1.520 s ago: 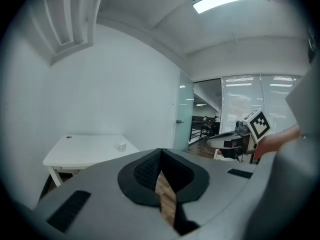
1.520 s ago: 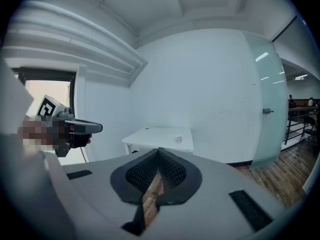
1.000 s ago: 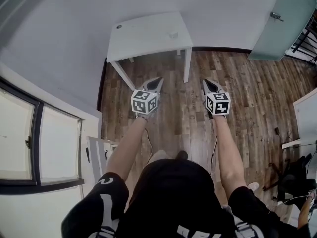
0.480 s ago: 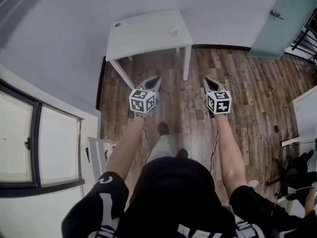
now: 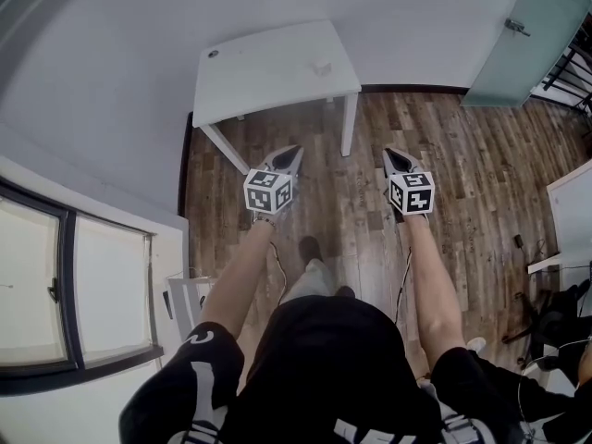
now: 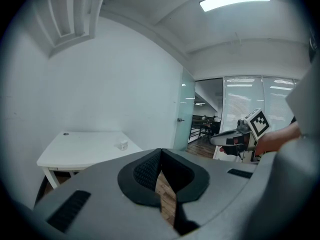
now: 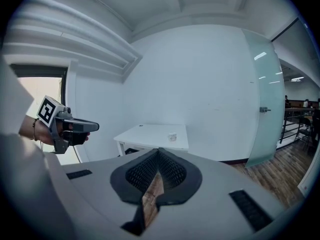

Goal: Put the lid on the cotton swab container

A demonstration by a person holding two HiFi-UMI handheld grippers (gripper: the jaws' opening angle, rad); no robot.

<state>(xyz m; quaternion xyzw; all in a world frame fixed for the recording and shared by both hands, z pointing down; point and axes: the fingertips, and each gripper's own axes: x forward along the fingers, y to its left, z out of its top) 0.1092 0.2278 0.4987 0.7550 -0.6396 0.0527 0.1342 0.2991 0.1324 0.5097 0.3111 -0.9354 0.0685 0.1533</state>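
Note:
A small pale container (image 5: 322, 66) stands on the white table (image 5: 268, 80) near its right end; it also shows as a small container (image 6: 121, 145) in the left gripper view and a small container (image 7: 172, 137) in the right gripper view. A small dark round thing (image 5: 214, 54) lies at the table's far left corner; I cannot tell whether it is the lid. My left gripper (image 5: 293, 152) and right gripper (image 5: 391, 154) hang over the wooden floor, well short of the table. Both are shut with nothing between their jaws.
The table stands against a white wall (image 5: 139, 54). A frosted glass door (image 5: 527, 35) is at the right. Windows (image 5: 74, 285) run along the left. The person's foot (image 5: 310, 248) is on the wooden floor (image 5: 462, 174). A chair and cables (image 5: 555, 326) sit at the far right.
The person has stepped forward, one foot now showing ahead on the floor. Both grippers stay shut and side by side; the view has shifted a little toward the table.

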